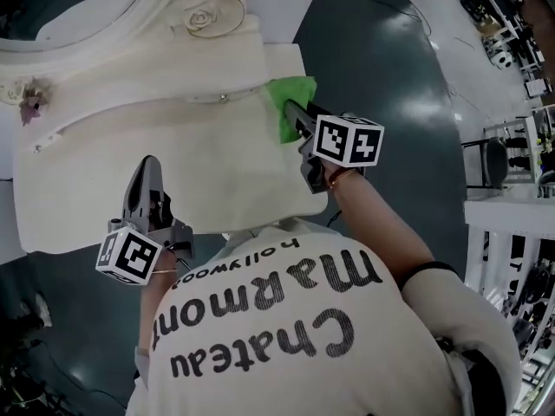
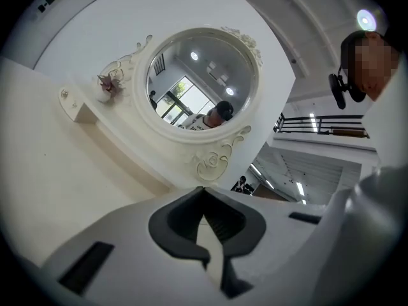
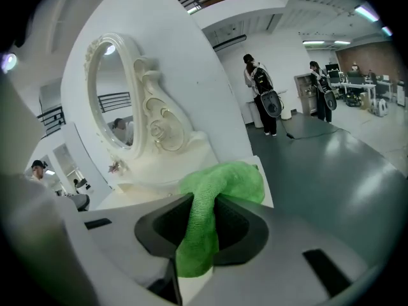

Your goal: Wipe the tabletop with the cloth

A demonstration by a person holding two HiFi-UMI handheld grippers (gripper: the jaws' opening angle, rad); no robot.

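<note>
R gripper (image 1: 295, 116) jaws clamped on cloth (image 1: 291, 100). In the right gripper view a green fold runs up between the pads (image 3: 199, 234) and bunches out past the tips. Cloth sits at the counter (image 1: 173, 159) far-R corner, ~1 o'clock in head view, pressed down where the flat top meets the raised back ledge. Judgement: bunched wad gives a firm pad for wiping, and a corner start lets strokes sweep back across the top. L gripper (image 1: 147, 176) at ~8 o'clock, over the near L part of the counter. Its jaws are closed together w/ nothing between (left gripper view (image 2: 205, 225)) and aimed toward the mirror (image 2: 201, 78). Prob. parked out of the wipe path. No containers in view. Small knob (image 1: 224, 99) on the ledge front may be a drawer, can't tell. Small flower ornament (image 1: 33, 104) on the ledge at ~10 o'clock, well apart from cloth. Rest of top looks bare, most left to wipe.
</note>
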